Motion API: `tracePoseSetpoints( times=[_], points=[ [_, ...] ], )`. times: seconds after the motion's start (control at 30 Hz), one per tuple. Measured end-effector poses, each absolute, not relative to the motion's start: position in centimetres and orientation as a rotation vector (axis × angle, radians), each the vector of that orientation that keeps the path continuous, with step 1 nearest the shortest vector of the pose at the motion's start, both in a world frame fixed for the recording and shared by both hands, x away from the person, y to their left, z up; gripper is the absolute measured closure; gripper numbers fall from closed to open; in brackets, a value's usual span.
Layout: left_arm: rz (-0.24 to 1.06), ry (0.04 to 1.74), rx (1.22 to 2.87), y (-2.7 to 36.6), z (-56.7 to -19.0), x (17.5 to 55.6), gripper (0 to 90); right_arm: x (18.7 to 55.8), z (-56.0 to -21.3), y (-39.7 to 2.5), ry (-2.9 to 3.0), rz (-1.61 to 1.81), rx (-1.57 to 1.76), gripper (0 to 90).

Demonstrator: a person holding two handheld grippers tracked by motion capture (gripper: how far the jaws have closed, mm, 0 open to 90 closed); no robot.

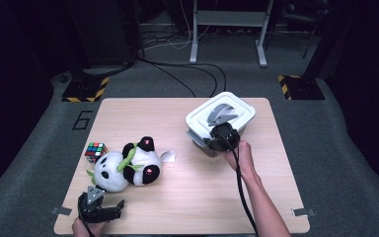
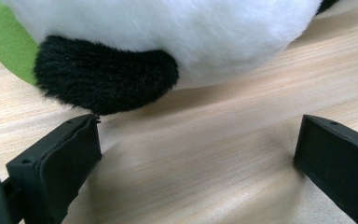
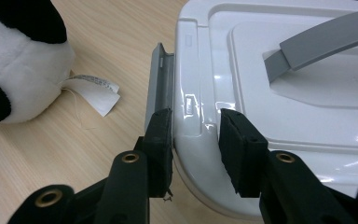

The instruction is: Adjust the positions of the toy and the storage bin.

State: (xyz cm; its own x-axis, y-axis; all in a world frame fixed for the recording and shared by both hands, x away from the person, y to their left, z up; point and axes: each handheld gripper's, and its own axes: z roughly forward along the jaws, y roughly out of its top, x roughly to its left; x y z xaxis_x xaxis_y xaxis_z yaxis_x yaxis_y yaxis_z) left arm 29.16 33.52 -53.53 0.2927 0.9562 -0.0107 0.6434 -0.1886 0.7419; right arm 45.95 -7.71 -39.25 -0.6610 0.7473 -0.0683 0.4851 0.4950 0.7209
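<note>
We clamp the right gripper [image 3: 193, 149] on the box's [image 1: 197, 117] lid rim at centre frame, to lift it. Our left gripper [image 2: 196, 158] waits spread wide, lower left, before the panda [image 2: 168, 37].

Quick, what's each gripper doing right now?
Left gripper: open, empty, by the plush panda.
Right gripper: shut on the white box lid edge.

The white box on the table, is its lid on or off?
On. The lid sits flat on the white box, its grey handle lying across the top. The right claw grips the lid's edge beside the side latch.
</note>
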Motion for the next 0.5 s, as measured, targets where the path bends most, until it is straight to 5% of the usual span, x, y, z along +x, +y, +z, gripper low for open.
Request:
tracePoseSetpoints(
  times=[0.5],
  points=[
    [0.625,1.426,1.92,33.5,-53.5,29.1,0.3,45.6,-39.3,-6.5,2.37,1.025,1.066,64.0]
  ],
)
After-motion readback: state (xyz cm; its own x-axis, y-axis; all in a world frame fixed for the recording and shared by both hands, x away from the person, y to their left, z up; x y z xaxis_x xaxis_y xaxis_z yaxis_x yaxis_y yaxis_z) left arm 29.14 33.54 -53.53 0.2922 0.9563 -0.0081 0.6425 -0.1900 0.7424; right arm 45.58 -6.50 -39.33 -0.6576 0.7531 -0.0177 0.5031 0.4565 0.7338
